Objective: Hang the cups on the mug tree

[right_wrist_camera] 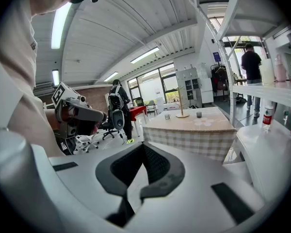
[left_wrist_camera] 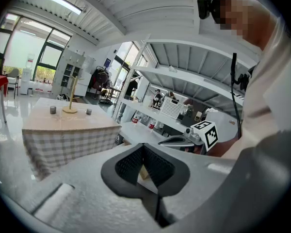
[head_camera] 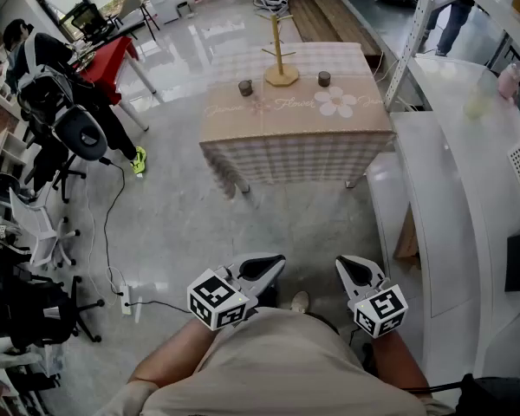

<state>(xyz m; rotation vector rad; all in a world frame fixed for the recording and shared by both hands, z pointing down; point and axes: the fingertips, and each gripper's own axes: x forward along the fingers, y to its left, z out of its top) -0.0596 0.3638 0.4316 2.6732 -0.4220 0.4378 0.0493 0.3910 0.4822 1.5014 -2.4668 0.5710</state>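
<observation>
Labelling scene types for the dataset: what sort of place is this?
Probably an office or lab workspace: office chairs at left, white metal shelving at right, a cloth-covered table with a mug tree set out on open floor.

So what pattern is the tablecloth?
The tablecloth is beige check with a white flower; best in the head view.

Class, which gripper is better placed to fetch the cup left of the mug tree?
Probably the left gripper: it is on the side of that cup. The right gripper, also shut, is as far from the table.
</observation>
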